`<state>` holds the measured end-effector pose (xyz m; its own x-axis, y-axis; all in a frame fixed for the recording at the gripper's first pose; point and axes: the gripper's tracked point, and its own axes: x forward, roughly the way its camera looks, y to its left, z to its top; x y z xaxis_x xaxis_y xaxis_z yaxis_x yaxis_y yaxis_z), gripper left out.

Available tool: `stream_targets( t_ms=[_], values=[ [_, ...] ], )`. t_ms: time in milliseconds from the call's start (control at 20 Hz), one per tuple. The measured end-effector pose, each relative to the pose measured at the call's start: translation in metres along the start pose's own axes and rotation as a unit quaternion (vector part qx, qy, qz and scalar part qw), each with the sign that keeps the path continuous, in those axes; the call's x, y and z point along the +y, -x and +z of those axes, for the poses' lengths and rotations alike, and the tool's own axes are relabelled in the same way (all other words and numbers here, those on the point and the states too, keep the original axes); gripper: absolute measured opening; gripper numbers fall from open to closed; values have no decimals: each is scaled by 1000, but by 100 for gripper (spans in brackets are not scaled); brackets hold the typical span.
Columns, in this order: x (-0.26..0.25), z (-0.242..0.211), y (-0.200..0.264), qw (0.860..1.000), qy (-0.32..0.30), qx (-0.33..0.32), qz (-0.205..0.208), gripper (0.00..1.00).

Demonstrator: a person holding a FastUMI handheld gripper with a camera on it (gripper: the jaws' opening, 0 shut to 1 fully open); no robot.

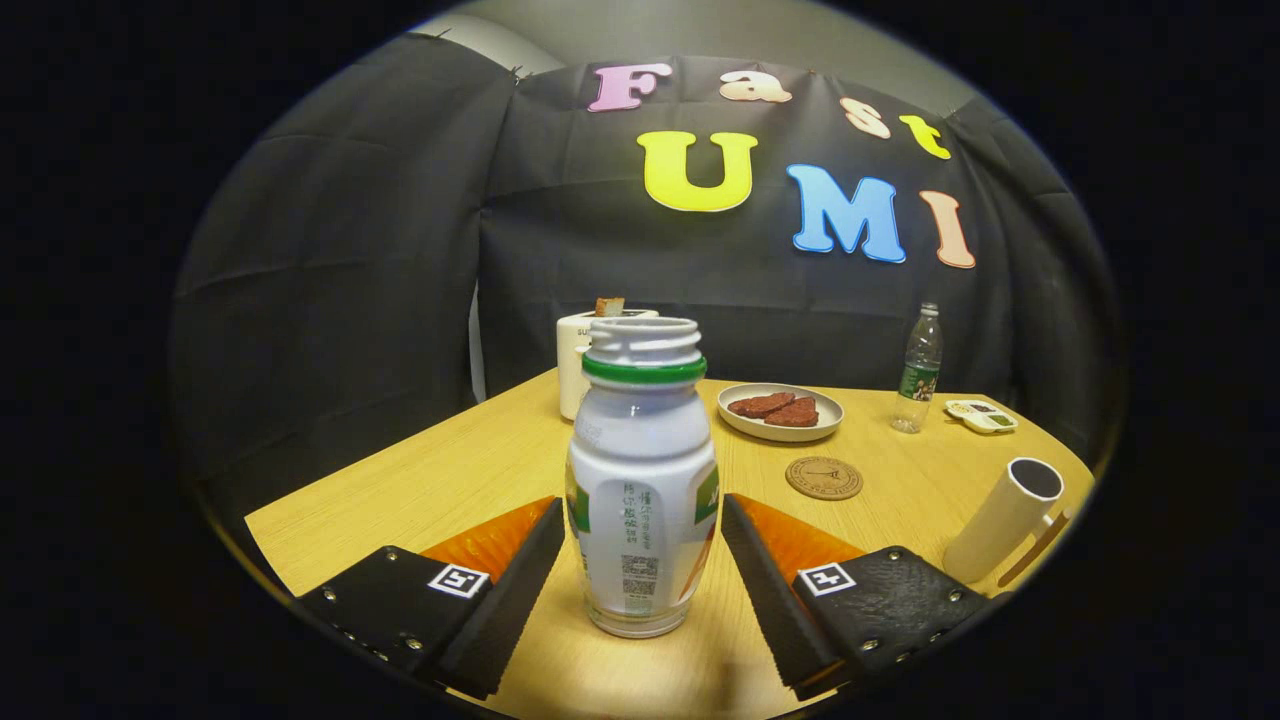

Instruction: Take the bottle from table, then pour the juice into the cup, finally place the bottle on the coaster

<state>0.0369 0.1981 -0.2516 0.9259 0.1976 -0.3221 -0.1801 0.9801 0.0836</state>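
Your gripper (642,560) was spread, the upright white plastic bottle with the green neck ring (642,480) standing between its fingers, neither pad visibly touching

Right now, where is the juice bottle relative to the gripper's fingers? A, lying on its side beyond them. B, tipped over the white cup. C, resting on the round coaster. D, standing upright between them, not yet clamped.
D: the capless juice bottle stands upright on the wooden table between the open fingers of the gripper, with a gap visible on each side; the coaster and the white cup sit beyond, apart from it.
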Motion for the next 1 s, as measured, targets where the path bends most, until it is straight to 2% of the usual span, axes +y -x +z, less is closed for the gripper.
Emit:
stream_targets(
  t_ms=[100, 300, 550, 650, 700, 1000],
  values=[
    [0, 0, 0, 1000, -5, 1, 2, 80],
    [3, 0, -1, 1000, -11, 7, 7, 78],
    [5, 3, -2, 1000, -7, 14, 18, 70],
    [1, 8, -2, 1000, -12, 11, 14, 69],
    [-3, 13, -1, 1000, -20, 5, 12, 66],
    [-40, 49, 4, 995, -90, -26, -27, 66]
  ],
)
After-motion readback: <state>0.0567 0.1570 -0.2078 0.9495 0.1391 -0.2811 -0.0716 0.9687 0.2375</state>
